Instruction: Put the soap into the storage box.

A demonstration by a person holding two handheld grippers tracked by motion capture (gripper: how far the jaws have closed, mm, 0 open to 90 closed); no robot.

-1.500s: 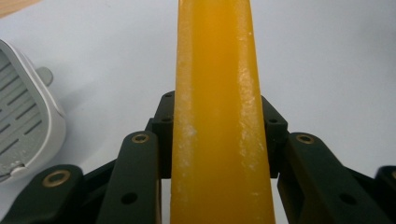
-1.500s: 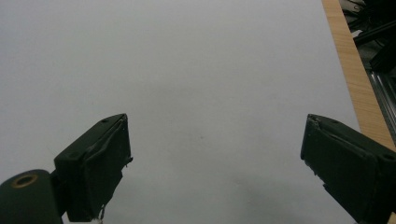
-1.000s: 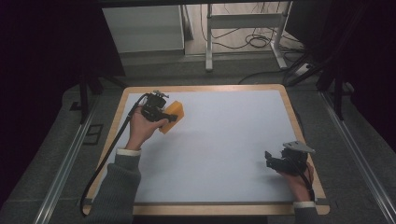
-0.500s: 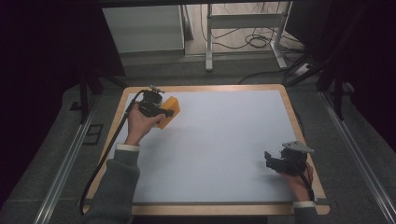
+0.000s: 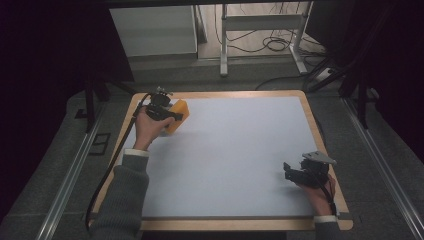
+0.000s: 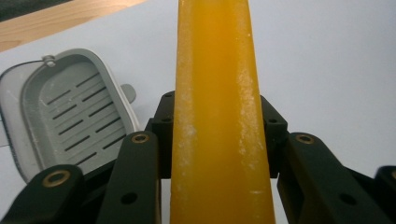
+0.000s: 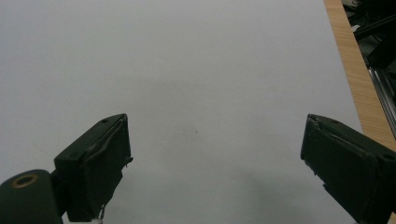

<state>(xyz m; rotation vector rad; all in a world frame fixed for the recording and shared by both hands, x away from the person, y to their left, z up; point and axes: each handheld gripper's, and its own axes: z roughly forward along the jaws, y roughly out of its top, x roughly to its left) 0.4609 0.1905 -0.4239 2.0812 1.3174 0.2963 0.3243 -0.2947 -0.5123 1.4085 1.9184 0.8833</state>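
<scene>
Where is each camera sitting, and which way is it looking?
High view: above the table, looking forward and down; both forearms, left gripper, right gripper.
Left gripper view: on the left gripper, looking along jaws clamping the orange bar; grey slotted dish beyond.
Right gripper view: on the right gripper, over open jaws.
Shared: high and left gripper views show the bar.
</scene>
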